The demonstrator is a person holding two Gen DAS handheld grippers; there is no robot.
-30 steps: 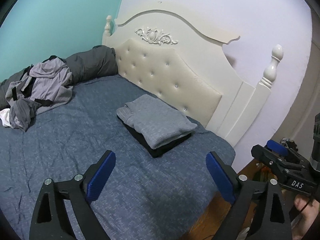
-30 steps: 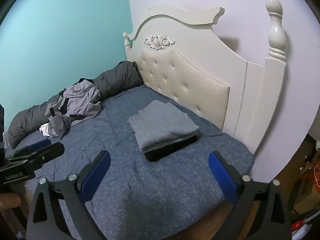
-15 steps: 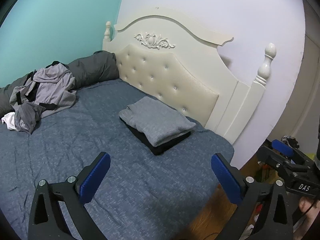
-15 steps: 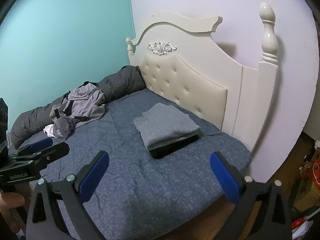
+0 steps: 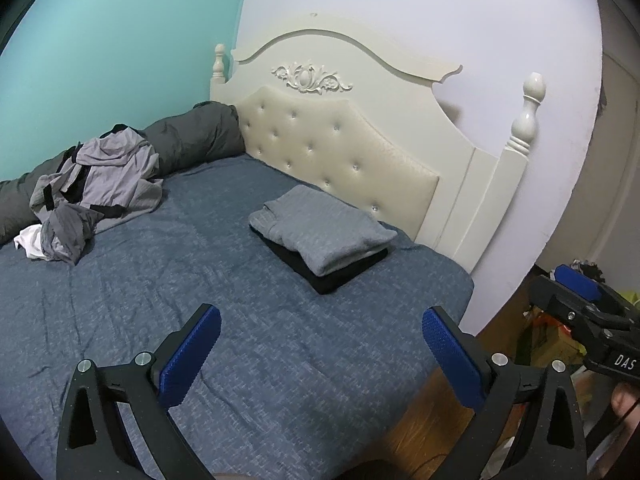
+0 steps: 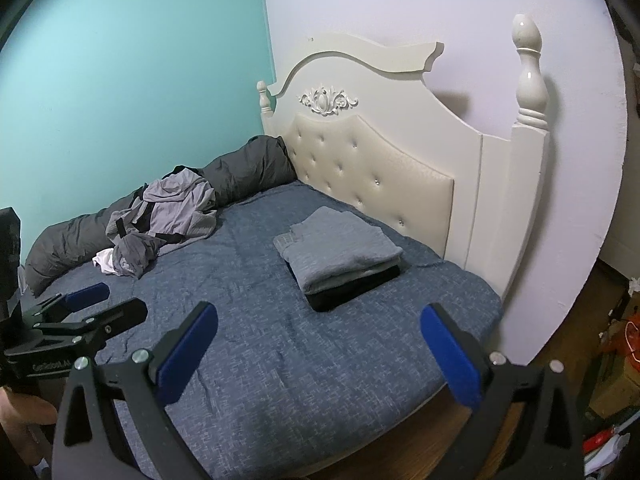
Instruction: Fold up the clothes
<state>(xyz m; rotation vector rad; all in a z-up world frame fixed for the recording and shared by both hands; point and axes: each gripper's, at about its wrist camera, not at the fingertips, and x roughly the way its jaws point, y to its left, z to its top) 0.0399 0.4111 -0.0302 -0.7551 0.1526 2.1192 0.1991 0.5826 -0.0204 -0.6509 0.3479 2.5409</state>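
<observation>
Left wrist view: left tool (image 5: 320, 344) wide, nothing between its blue pads, held above the blue bed (image 5: 248, 340). Folded stack (image 5: 324, 236), grey garment on black, lies near the headboard (image 5: 340, 152). Unfolded clothes pile (image 5: 92, 188) sits against the dark bolster (image 5: 192, 136), well apart from the stack. Right wrist view: right tool (image 6: 318, 342) wide, empty, over the bed's near edge; same stack (image 6: 340, 256) ahead, pile (image 6: 164, 220) far left.
</observation>
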